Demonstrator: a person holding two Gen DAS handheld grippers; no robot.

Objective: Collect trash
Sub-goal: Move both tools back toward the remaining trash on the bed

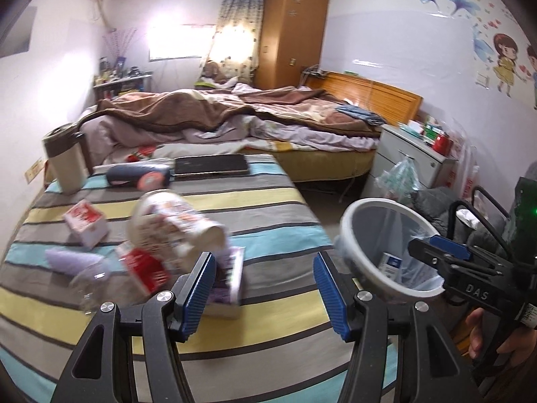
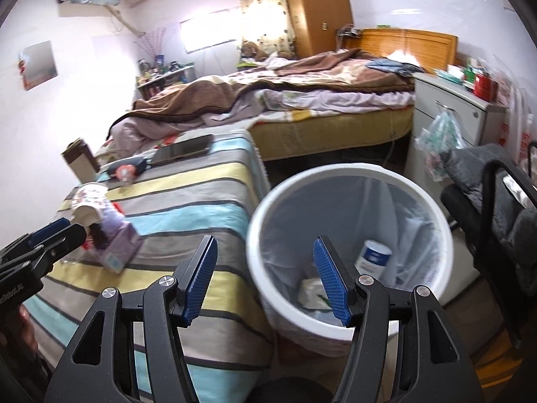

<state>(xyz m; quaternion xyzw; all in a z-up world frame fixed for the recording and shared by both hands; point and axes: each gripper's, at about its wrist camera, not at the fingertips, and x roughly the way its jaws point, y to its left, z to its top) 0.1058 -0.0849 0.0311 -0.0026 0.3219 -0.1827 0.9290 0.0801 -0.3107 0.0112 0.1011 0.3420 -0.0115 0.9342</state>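
Evidently both grippers, left gripper (image 1: 265, 285) and right gripper (image 2: 265, 278), hold their fingers apart and empty; trash, a paper cup (image 1: 174, 225), lies on the striped worktop (image 1: 275, 201) beside the bin (image 2: 268, 201), placed alongside for short drops.

The left camera looks down past its left gripper (image 1: 265, 288) at the striped cloth table (image 1: 275, 235). The right camera sits close above the round white plastic bin (image 2: 446, 235). Both views share the table, the bin and the messy brown bed (image 1: 208, 107) far ahead.
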